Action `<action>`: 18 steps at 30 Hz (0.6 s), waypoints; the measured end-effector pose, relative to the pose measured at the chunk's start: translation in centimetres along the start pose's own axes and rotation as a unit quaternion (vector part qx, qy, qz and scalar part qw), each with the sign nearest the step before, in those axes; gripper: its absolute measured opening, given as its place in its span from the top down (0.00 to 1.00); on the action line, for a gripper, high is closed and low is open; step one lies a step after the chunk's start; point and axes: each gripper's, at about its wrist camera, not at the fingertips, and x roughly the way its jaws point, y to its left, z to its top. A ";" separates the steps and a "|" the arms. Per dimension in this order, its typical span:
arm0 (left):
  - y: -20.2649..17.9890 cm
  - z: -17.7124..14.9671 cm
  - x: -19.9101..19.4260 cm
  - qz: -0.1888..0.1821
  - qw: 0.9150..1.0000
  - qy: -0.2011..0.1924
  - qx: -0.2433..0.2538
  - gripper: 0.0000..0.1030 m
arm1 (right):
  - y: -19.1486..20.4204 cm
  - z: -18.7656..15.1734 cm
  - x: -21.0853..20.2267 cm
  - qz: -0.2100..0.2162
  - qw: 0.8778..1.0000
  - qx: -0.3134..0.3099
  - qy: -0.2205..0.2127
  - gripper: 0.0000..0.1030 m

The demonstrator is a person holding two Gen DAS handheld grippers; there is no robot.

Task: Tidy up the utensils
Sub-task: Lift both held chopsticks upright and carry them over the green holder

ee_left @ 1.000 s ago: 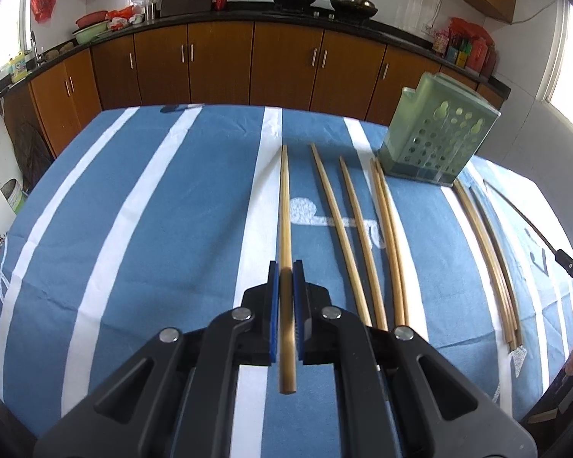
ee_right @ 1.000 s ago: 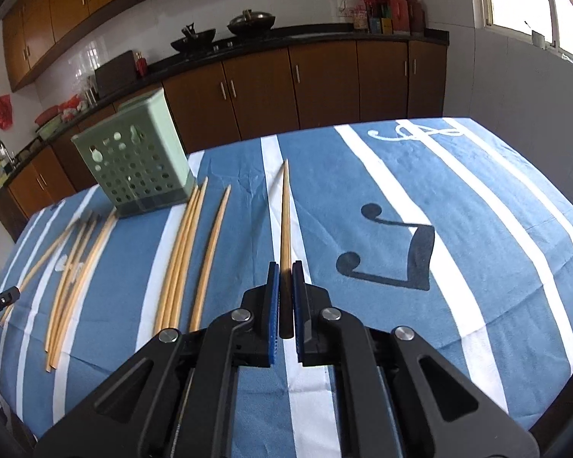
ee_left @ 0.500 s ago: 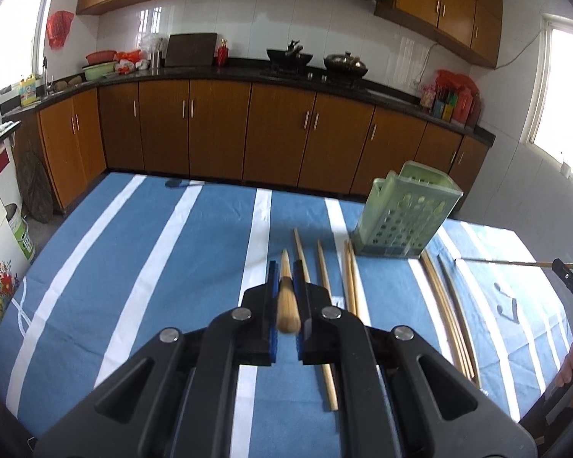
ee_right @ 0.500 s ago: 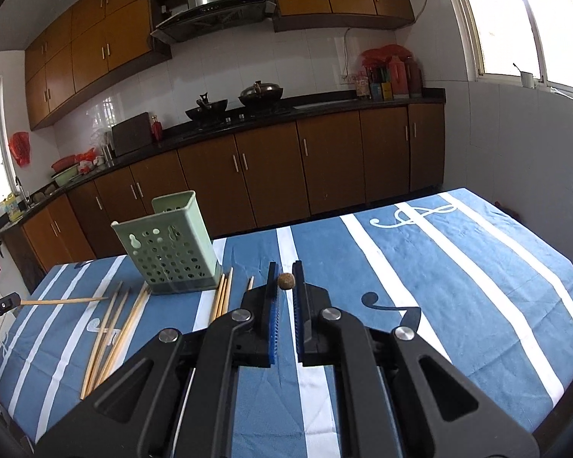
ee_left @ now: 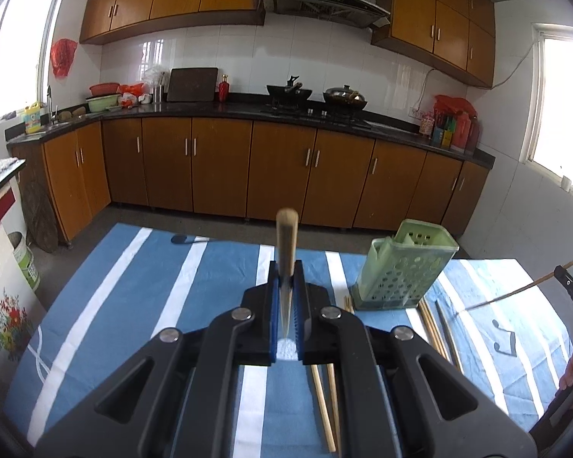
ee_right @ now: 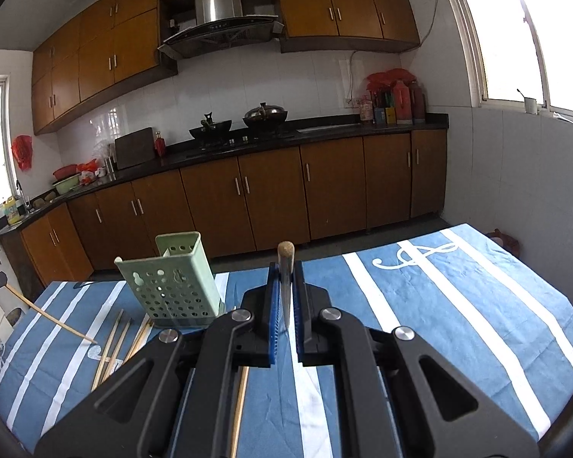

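Note:
My left gripper is shut on a wooden chopstick that points up and away from me, lifted off the table. My right gripper is shut on another chopstick, also lifted and tilted up. A pale green perforated utensil holder stands on the blue striped tablecloth, right of my left gripper; in the right wrist view the holder is left of my right gripper. Several loose chopsticks lie beside the holder. The right gripper's chopstick shows at the far right.
More chopsticks lie on the cloth left of the holder, one under my right gripper. The left-held chopstick crosses the far left. Kitchen cabinets stand beyond the table's far edge.
Both grippers have lifted their chopsticks off the table and tilted them upward; the views now look across the table at the kitchen instead of down at the cloth.

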 end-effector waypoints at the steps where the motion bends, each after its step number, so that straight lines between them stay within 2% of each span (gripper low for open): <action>1: 0.0 0.8 0.0 -0.002 1.000 -0.003 -0.001 0.92 | 0.0 0.8 0.0 0.002 1.000 0.000 -0.005 0.93; 5: -0.3 4.2 -0.7 -0.017 1.000 -0.021 -0.005 0.92 | 0.6 4.9 -0.7 0.018 0.999 0.005 -0.044 0.93; 12: -3.4 11.3 -2.5 -0.059 0.995 -0.087 -0.004 0.93 | 3.5 11.6 -1.3 0.074 0.989 0.027 -0.128 0.93; 15: -5.2 13.4 -2.0 -0.079 0.992 -0.101 -0.011 0.93 | 5.1 12.7 -0.8 0.089 0.983 0.028 -0.157 0.93; 18: -7.1 14.2 -0.6 -0.091 0.991 -0.102 -0.008 0.93 | 6.9 12.9 1.0 0.096 0.982 0.021 -0.162 0.93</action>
